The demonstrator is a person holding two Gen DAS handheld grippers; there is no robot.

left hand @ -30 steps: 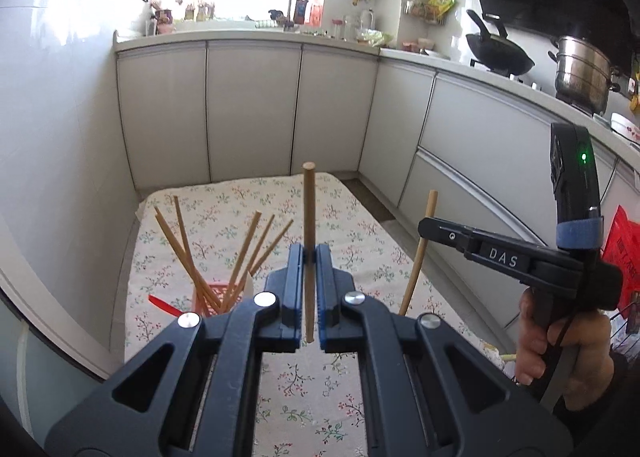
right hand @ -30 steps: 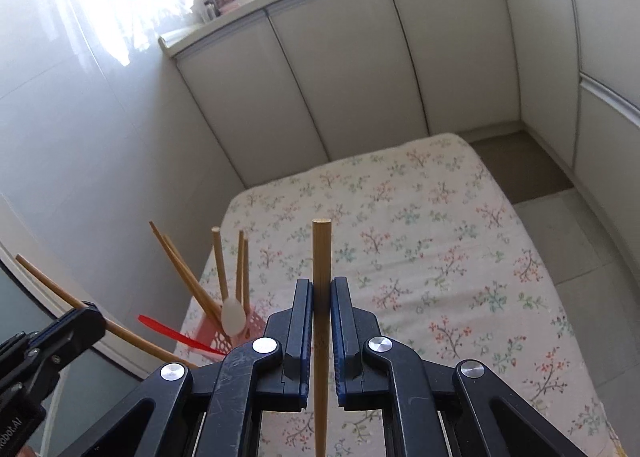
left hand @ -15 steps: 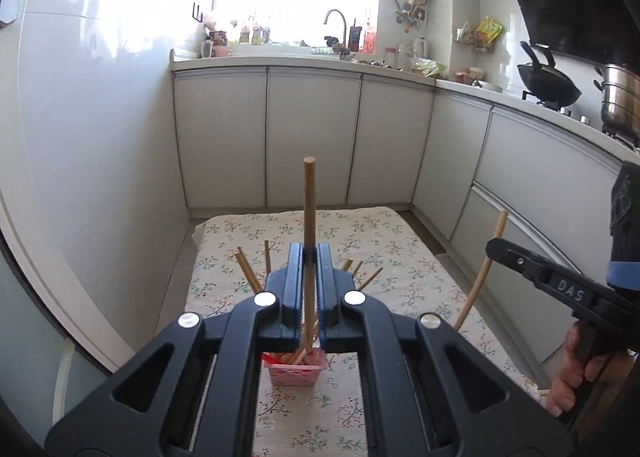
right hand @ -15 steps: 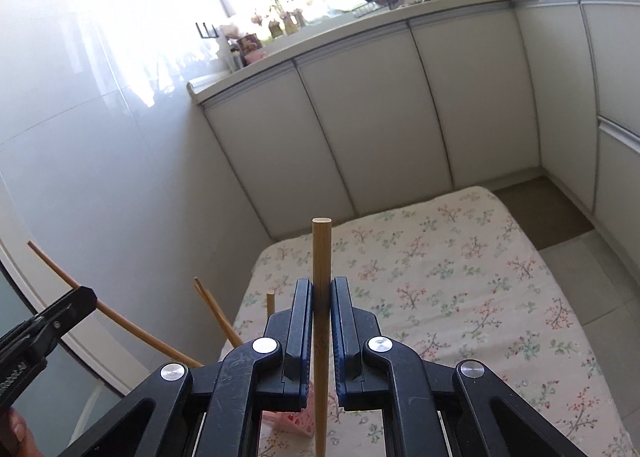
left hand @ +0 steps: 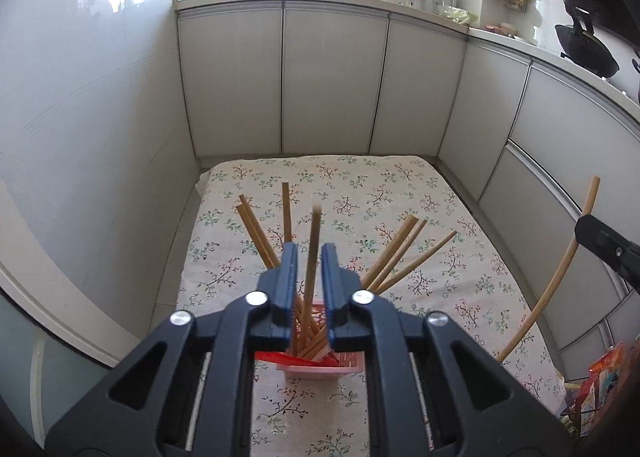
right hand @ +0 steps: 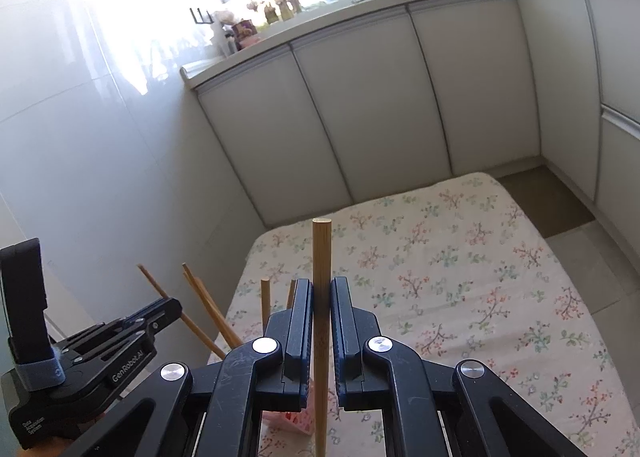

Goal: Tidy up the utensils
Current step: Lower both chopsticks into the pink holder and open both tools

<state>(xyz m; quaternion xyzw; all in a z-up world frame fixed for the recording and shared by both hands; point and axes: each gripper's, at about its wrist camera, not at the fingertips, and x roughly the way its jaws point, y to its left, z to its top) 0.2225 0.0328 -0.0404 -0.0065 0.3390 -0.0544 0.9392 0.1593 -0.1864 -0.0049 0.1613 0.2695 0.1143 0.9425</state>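
Floral cloth (left hand: 420, 193) beneath; left gripper (right hand: 168, 307) reads "GenRobot.AI".

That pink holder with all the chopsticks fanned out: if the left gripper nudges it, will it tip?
Probably tippy. The pink holder looks small and light, while the chopsticks lean far past its rim, so the load sits high. The floral cloth beneath may grip its base, so a push would likely topple rather than slide it.

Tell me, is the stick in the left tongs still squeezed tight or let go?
Let go. The left tongs are open, with gaps either side of the blurred chopstick, which tilts down into the pink holder.
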